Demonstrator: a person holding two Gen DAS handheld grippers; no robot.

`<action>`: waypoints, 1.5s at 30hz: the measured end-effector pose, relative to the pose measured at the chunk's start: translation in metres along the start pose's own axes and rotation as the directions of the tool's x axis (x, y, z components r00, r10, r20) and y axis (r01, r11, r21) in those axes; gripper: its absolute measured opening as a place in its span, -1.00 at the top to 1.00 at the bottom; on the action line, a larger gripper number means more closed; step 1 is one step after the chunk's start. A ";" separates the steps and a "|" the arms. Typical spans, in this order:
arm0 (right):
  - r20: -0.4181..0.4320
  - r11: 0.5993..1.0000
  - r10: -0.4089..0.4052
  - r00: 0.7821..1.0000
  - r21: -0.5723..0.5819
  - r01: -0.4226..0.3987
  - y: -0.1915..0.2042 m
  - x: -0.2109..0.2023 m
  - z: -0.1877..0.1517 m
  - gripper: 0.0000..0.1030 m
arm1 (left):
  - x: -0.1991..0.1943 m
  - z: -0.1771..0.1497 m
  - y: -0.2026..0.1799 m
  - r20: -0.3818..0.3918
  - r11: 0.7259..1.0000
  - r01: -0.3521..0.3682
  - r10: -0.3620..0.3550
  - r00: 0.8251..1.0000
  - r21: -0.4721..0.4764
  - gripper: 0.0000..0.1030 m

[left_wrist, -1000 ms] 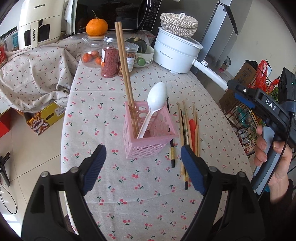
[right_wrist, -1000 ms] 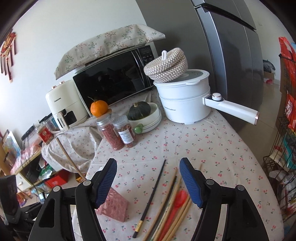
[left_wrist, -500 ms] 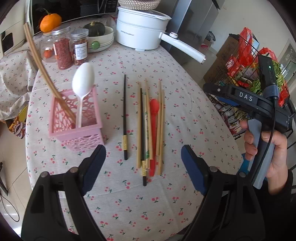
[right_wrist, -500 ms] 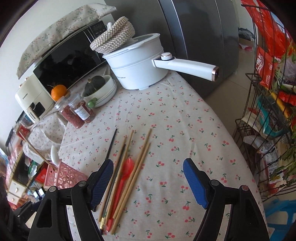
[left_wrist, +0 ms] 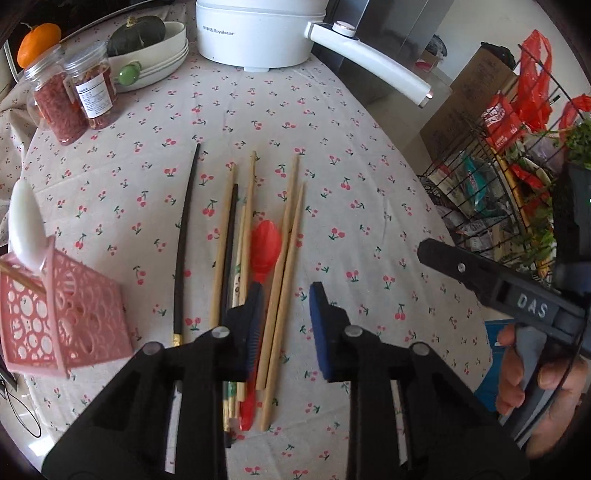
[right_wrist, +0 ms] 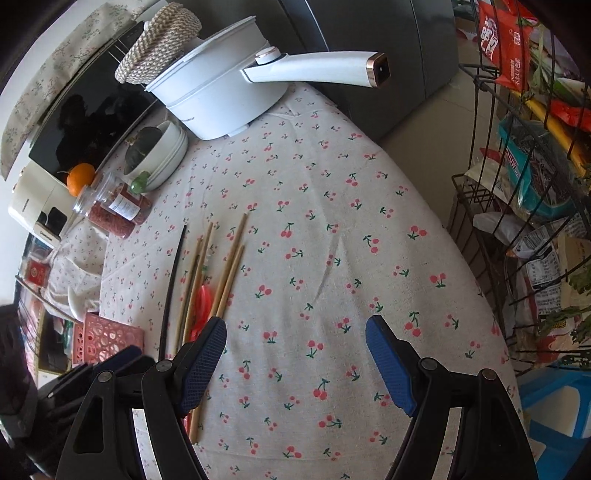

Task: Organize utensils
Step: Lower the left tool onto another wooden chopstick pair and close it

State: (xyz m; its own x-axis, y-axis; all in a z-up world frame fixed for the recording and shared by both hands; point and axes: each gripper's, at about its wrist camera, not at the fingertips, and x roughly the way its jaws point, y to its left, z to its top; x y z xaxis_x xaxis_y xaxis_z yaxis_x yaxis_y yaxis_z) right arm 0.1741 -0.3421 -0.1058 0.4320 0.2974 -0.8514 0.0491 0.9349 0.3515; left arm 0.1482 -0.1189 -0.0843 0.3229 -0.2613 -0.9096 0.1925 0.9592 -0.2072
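Note:
On the cherry-print cloth lie several wooden chopsticks (left_wrist: 291,229), two black chopsticks (left_wrist: 184,236) and a red spoon (left_wrist: 266,247). My left gripper (left_wrist: 286,317) points down over them, its jaws closing. Two wooden chopsticks run between the pads, and a gap still shows on each side. At the left edge stands a pink basket (left_wrist: 55,317) holding a white spoon (left_wrist: 26,225) and wooden chopsticks. My right gripper (right_wrist: 295,354) stands open above bare cloth, just right of the chopsticks (right_wrist: 229,273) and red spoon (right_wrist: 201,306). The pink basket (right_wrist: 107,336) sits at its lower left.
A white electric pot (left_wrist: 258,33) with a long handle (left_wrist: 369,62) stands at the back. Beside it are two jars (left_wrist: 74,99) and a bowl with a green squash (left_wrist: 147,48). A wire rack (left_wrist: 517,166) of packets stands past the table's right edge. A hand (left_wrist: 543,387) grips the right tool.
My left gripper has swung right from the pink basket to above the chopsticks, and its jaws have narrowed a lot. My right gripper has dropped closer to the cloth and stays wide.

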 end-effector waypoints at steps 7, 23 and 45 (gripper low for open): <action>-0.003 1.000 0.014 1.000 0.009 -0.014 -0.006 0.004 0.014 -0.54 | 0.049 0.039 0.000 -0.062 0.994 -0.108 0.106 0.992 -0.026 0.68; -0.018 0.996 0.079 0.997 0.036 -0.078 -0.001 0.008 0.019 -0.54 | 0.087 0.059 0.009 -0.156 0.974 -0.225 0.218 0.963 -0.026 0.82; -0.090 1.000 -0.005 0.996 0.024 0.007 0.027 0.049 0.009 -0.54 | -0.070 -0.026 0.034 0.176 0.997 -0.013 0.001 0.984 0.070 0.85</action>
State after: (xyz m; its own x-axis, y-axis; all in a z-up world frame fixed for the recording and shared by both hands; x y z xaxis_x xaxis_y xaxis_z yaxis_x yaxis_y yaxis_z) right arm 0.2051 -0.3037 -0.1346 0.3485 0.3094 -0.8848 0.0739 0.9319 0.3550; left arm 0.1077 -0.0648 -0.0367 0.4812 -0.2754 -0.8322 0.2523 0.9527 -0.1694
